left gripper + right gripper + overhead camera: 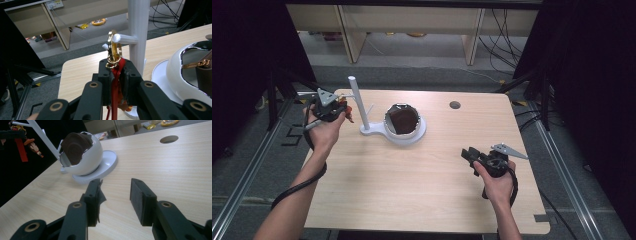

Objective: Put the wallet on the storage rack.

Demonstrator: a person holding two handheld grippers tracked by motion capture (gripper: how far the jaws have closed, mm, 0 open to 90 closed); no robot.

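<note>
My left gripper (115, 72) is shut on the red strap (115, 85) of a keychain. The keychain's gold ring (114, 48) sits around the tip of a short peg (126, 39) on the white stand's pole (138, 27). In the high view this gripper (343, 111) is at the table's far left, beside the pole (356, 102). A small figure charm (35, 148) hangs under the keychain. My right gripper (115, 195) is open with nothing between its jaws, low over bare table at the near right (468, 159).
A white egg-shaped bowl (418, 129) on the stand's round base holds a brown leather pouch (402, 120). A round cable hole (455, 105) is in the tabletop at the back. Desks and cables lie on the floor beyond the far edge.
</note>
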